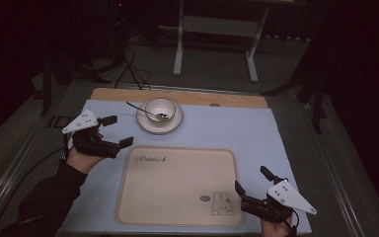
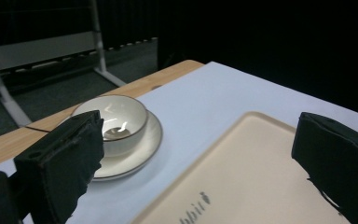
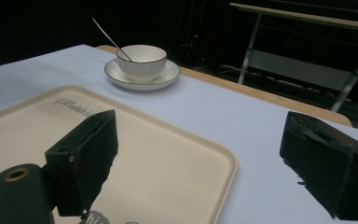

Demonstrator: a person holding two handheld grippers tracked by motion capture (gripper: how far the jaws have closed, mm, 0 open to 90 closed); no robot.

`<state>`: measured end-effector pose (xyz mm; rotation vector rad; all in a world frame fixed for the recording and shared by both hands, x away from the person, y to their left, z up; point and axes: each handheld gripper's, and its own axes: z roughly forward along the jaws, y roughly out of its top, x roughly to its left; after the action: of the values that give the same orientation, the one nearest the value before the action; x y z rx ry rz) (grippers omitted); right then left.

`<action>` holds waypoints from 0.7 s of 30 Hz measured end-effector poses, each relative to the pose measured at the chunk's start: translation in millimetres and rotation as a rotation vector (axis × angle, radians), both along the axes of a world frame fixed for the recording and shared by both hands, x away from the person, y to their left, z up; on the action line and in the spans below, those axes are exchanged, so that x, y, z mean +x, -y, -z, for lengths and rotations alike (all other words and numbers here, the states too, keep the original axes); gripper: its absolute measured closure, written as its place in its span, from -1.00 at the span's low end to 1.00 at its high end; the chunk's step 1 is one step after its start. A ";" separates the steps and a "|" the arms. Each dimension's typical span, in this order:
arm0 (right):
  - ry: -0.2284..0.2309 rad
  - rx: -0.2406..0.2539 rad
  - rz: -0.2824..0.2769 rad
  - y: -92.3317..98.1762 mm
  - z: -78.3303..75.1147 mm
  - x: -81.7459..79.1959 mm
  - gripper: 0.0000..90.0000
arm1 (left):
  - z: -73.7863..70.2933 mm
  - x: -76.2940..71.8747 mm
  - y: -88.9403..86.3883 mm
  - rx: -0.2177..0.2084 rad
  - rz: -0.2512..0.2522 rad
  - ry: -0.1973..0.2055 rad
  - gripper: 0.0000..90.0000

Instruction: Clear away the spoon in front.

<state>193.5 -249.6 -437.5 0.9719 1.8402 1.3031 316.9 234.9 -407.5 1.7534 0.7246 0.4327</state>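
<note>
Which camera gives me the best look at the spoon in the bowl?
The right gripper view: the spoon handle rises clear of the bowl against the dark. The high view shows it small, leaning left. In the left gripper view a jaw partly covers the bowl, and the spoon is unclear.

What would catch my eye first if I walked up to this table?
Probably the cream tray with its little rabbit drawing, lying in the middle of the pale blue cloth. Just beyond it stands a white bowl on a saucer, with a spoon leaning out of the bowl. Then the two hand-held tools: the left gripper open beside the tray's far left corner, and the right gripper open at its near right corner.
</note>
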 end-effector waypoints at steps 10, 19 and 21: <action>-0.006 -0.002 -0.002 -0.3 0.8 0.5 -0.75 | 24.4 30.7 -0.5 0.016 -0.053 -0.083 -0.87; -0.009 -0.006 -0.009 -1.3 1.1 0.6 -0.75 | 43.6 60.3 -4.5 -0.010 -0.117 -0.151 -0.73; -0.015 -0.007 -0.010 -1.5 1.4 0.7 -0.75 | 47.7 66.4 -4.2 -0.014 -0.132 -0.174 -0.70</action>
<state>194.2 -248.1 -438.9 0.9727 1.8615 1.2977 383.4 239.1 -455.2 1.7508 0.9688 0.3657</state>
